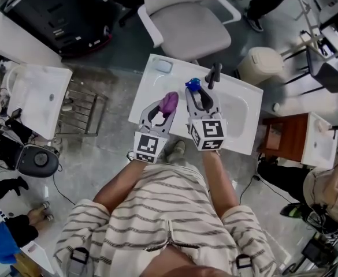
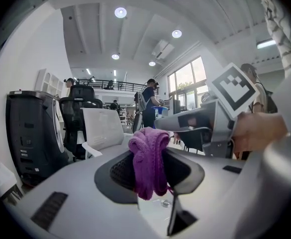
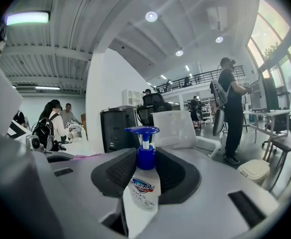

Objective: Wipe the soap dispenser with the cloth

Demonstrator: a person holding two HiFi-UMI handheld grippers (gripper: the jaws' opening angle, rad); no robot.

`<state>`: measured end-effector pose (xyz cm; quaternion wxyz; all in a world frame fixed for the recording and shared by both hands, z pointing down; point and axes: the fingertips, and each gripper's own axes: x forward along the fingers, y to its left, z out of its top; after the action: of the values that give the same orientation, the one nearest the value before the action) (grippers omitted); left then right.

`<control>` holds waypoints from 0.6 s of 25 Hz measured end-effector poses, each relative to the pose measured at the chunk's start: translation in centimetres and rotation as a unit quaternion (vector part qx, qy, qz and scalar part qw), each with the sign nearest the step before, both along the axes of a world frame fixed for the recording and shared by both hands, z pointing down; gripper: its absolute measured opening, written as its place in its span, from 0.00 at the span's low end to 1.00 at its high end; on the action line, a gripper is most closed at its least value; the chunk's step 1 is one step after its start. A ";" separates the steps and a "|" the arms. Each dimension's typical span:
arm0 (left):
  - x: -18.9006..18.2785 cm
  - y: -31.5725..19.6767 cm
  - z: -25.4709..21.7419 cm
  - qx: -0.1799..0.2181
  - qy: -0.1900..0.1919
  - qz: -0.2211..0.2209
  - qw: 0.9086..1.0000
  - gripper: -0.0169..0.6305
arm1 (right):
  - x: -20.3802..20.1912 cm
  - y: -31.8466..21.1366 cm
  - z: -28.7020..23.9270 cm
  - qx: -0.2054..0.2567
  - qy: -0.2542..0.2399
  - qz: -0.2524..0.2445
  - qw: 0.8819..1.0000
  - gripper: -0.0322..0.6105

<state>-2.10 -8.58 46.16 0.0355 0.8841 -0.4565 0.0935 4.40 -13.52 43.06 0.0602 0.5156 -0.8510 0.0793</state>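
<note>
My left gripper [image 1: 164, 109] is shut on a purple cloth [image 1: 169, 103], which bunches between its pads and hangs down in the left gripper view [image 2: 149, 161]. My right gripper [image 1: 198, 94] is shut on a soap dispenser [image 3: 143, 183], a clear bottle with a printed label and a blue pump [image 1: 193, 85]. The bottle stands upright between the dark pads [image 3: 121, 172]. Both grippers are held side by side above the white sink [image 1: 157, 85], pointing away from me, the cloth a short way left of the dispenser.
A black faucet [image 1: 214, 75] stands at the sink's far edge, just beyond the right gripper. A white office chair [image 1: 183, 22] stands behind the sink, and a white bin [image 1: 261, 64] to its right. Another basin [image 1: 33, 94] and a metal rack [image 1: 83, 109] are at left.
</note>
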 end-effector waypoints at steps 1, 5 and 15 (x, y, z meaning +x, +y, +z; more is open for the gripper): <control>0.1 0.2 -0.1 0.001 -0.001 0.002 1.000 0.23 | 0.0 0.3 -0.1 0.000 0.000 0.000 1.000 0.25; 0.2 0.8 -0.4 0.003 0.001 0.011 1.000 0.23 | -0.3 1.3 -0.5 0.003 0.004 -0.002 1.000 0.25; 0.6 1.4 -0.6 0.013 -0.001 0.017 1.000 0.23 | -1.0 2.1 -1.2 0.010 0.007 -0.005 1.000 0.25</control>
<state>-1.51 -7.19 45.52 0.0218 0.8920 -0.4427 0.0892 3.36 -11.46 41.87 0.0613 0.5123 -0.8540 0.0673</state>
